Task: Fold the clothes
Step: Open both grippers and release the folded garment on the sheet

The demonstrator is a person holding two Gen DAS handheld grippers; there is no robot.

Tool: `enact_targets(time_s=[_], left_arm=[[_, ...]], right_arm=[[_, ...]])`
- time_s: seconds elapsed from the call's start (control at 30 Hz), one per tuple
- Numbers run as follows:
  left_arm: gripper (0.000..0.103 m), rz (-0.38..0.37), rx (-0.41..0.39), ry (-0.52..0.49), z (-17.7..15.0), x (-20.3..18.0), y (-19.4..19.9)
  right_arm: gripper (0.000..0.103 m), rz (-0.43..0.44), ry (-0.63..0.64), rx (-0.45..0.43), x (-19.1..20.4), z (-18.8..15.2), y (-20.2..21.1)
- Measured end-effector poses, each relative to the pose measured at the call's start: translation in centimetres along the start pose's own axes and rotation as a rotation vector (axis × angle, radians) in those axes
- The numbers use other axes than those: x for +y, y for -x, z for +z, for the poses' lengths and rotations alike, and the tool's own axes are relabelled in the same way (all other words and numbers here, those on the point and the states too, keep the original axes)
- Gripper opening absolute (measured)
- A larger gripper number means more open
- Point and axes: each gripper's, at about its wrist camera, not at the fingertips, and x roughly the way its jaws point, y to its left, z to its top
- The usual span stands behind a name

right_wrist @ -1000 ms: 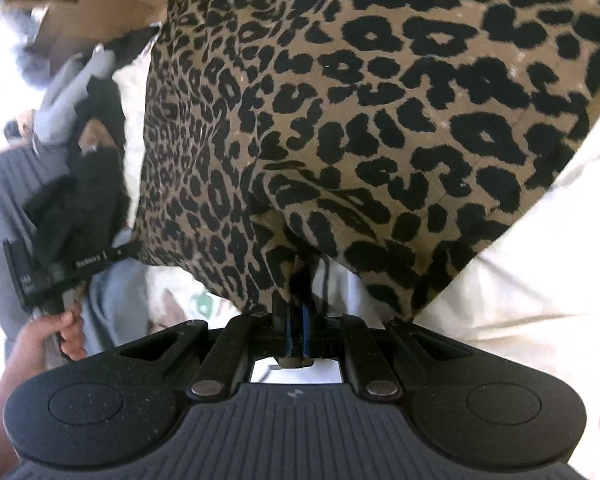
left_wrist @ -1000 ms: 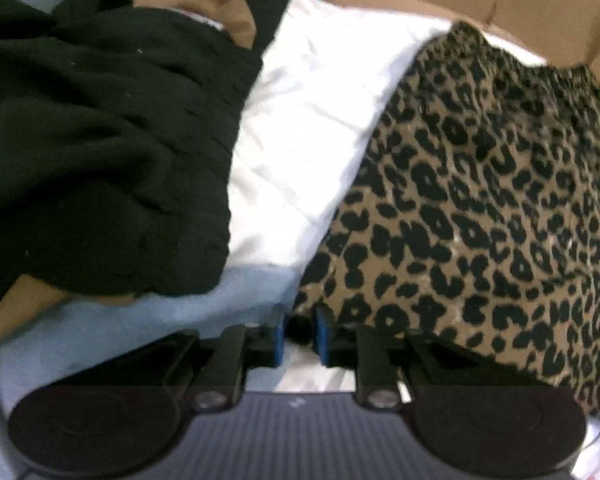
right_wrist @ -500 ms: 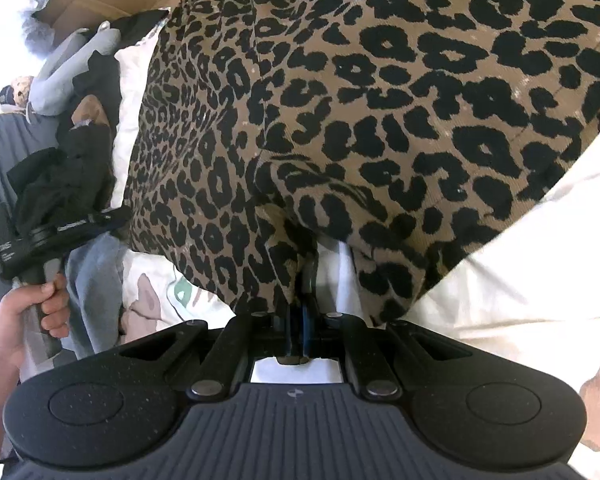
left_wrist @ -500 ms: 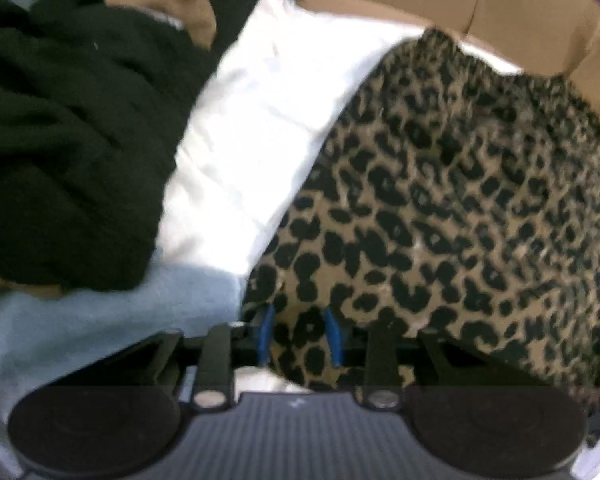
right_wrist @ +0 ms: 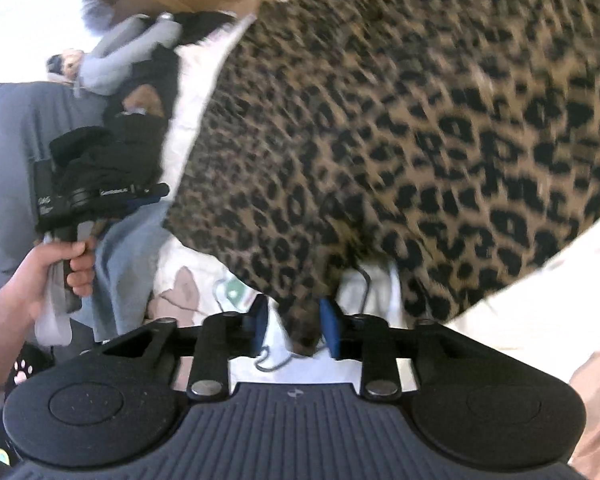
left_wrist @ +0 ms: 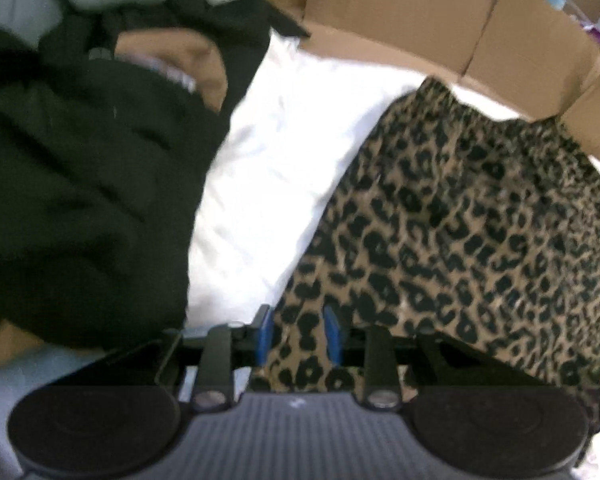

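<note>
Spanning 2 grippers: 1 leopard garment

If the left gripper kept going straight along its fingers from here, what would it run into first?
Most likely the leopard-print garment: its edge already lies between the opening jaws of the left gripper and spreads ahead. Depth beyond is unclear.

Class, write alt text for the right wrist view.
The right gripper, jaws opening, has a fold of tan-and-black leopard-print garment between its blue pads, above white bedding. At left, a hand holds the left gripper.
</note>
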Motion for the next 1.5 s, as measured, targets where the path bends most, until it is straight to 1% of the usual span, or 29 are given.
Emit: enact_targets(time_s=[0.1,0.2,0.3,0.37,0.4,0.43,0.47,0.57,0.67,0.73,0.8,0.87,0.93,1.03,1.1,1.2,1.27,1.37,1.5], left_arm=[[0.038,-0.026,-0.025,-0.027,1.5,-0.1,2.1],[0.039,-0.047,-0.044,-0.039,2.9,-0.5,3.7],[0.042,-0.078,-0.062,-0.037,3.6,-1.0,5.7],[0.046,-0.095,-0.071,-0.036,4.0,-1.6,6.9],[0.048,-0.1,-0.075,-0.039,4.2,-1.9,7.4],[0.052,-0.104,-0.082,-0.047,4.5,-2.3,8.0],[0.054,-0.103,-0.087,-0.061,4.6,-2.7,8.4],[0.054,-0.092,-0.09,-0.098,5.2,-3.9,9.7],[0.055,-0.085,-0.081,-0.076,5.9,-4.4,10.7],[0.064,-0.072,-0.092,-0.063,6.6,-4.7,11.5],[0.067,-0.077,-0.11,-0.051,7.3,-5.1,11.6],[0.067,-0.069,-0.114,-0.064,8.0,-5.9,10.8],[0.067,-0.054,-0.113,-0.069,8.6,-6.7,9.5],[0.067,-0.088,-0.106,-0.052,9.4,-7.8,7.2],[0.067,-0.095,-0.086,-0.058,9.9,-8.7,5.2],[0.067,-0.091,-0.084,-0.077,10.1,-9.8,2.2],[0.067,-0.094,-0.074,-0.073,10.0,-10.2,0.0],[0.066,-0.079,-0.066,-0.08,10.0,-10.8,-2.5],[0.066,-0.066,-0.055,-0.119,10.1,-11.6,-5.2]], right_arm=[[0.042,-0.016,0.027,-0.052,1.3,1.2,2.0],[0.042,-0.034,0.043,-0.088,2.5,2.4,4.0],[0.043,-0.092,0.068,-0.133,3.5,3.3,6.6],[0.048,-0.133,0.071,-0.154,3.7,3.8,8.3],[0.049,-0.145,0.066,-0.165,3.7,4.1,9.2],[0.05,-0.149,0.068,-0.174,3.7,4.4,9.9],[0.05,-0.152,0.072,-0.182,3.7,4.6,10.6],[0.052,-0.141,0.089,-0.208,3.1,5.7,12.0],[0.052,-0.138,0.085,-0.239,2.1,6.9,12.5],[0.052,-0.157,0.077,-0.258,1.3,7.5,12.7],[0.052,-0.163,0.073,-0.274,0.6,8.0,12.6],[0.053,-0.161,0.064,-0.297,-0.3,8.4,12.5],[0.053,-0.188,0.048,-0.309,-1.5,8.8,12.1],[0.053,-0.248,0.009,-0.324,-3.3,9.6,11.4],[0.053,-0.262,-0.01,-0.333,-4.2,9.6,10.7],[0.053,-0.3,-0.004,-0.322,-5.7,10.2,9.3],[0.053,-0.325,0.03,-0.298,-6.7,10.3,8.4],[0.053,-0.357,0.072,-0.263,-8.6,10.4,6.7],[0.053,-0.393,0.054,-0.255,-11.3,10.8,5.0]])
